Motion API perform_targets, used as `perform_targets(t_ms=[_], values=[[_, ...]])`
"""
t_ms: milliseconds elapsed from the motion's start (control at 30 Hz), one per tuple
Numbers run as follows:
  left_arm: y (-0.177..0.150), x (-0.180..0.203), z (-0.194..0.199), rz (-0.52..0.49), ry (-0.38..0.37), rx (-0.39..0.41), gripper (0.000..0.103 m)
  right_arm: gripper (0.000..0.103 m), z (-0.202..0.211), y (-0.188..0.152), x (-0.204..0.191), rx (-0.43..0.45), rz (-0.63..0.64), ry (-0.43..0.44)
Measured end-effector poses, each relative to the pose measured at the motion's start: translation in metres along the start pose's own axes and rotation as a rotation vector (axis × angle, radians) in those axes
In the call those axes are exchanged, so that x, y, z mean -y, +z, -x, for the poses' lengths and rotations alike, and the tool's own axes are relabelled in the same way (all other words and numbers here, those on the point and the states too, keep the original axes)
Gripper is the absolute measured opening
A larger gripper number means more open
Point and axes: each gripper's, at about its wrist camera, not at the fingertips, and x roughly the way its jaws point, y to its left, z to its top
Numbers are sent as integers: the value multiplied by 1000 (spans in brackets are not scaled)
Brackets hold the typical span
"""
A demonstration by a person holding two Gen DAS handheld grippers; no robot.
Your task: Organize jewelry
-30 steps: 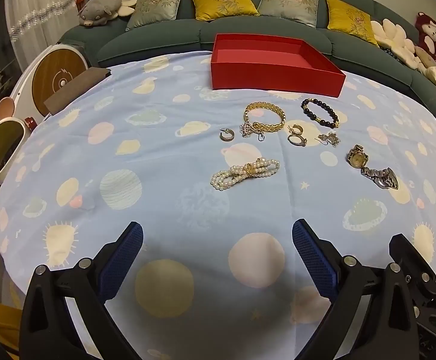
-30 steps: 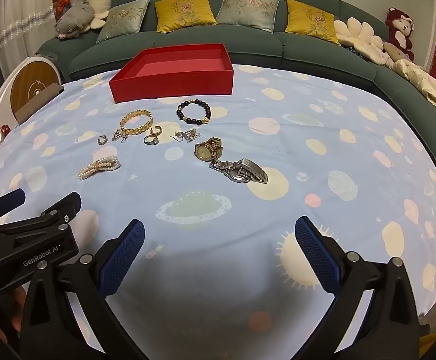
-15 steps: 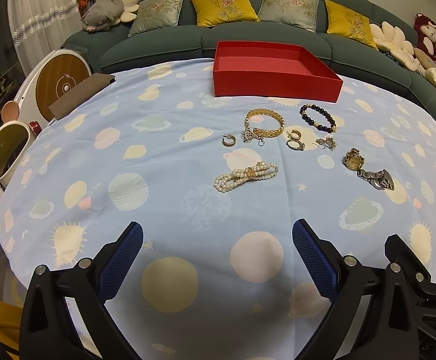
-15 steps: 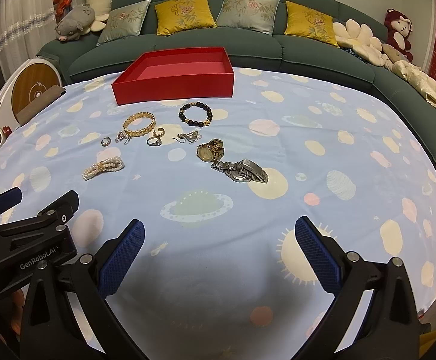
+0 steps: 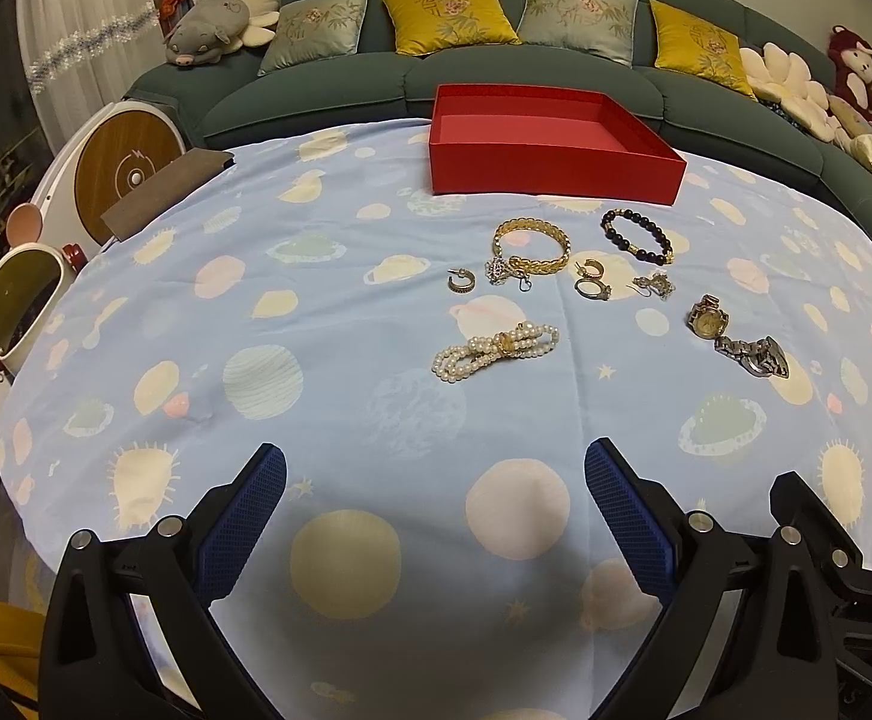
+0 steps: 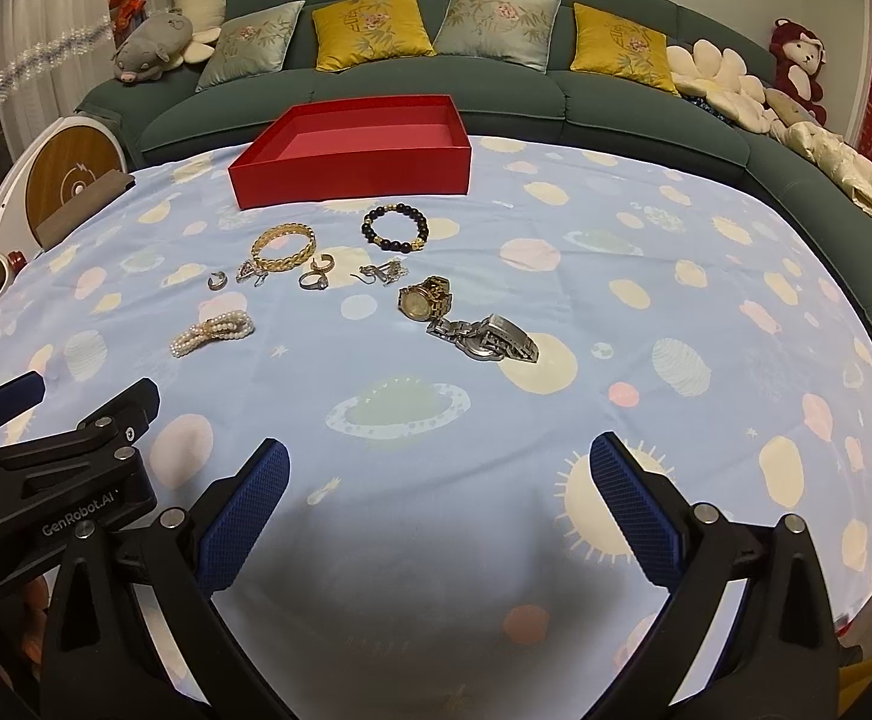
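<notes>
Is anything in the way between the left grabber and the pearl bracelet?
No. Only bare planet-print cloth lies between the open left gripper and the pearl bracelet; the other jewelry sits beyond it.

A: Any room near the grippers?
B: Yes, bare tablecloth (image 6: pixel 436 510) near and right.
A: Obstacles?
B: Jewelry cluster (image 6: pixel 316 276) mid-left, red box (image 6: pixel 352 180) just beyond.
</notes>
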Motion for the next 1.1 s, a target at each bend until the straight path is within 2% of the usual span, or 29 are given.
perform_targets(t_ms=[1100], values=[[0, -1, 6, -9, 12, 29, 97, 98, 1, -2, -1, -1, -6, 5]])
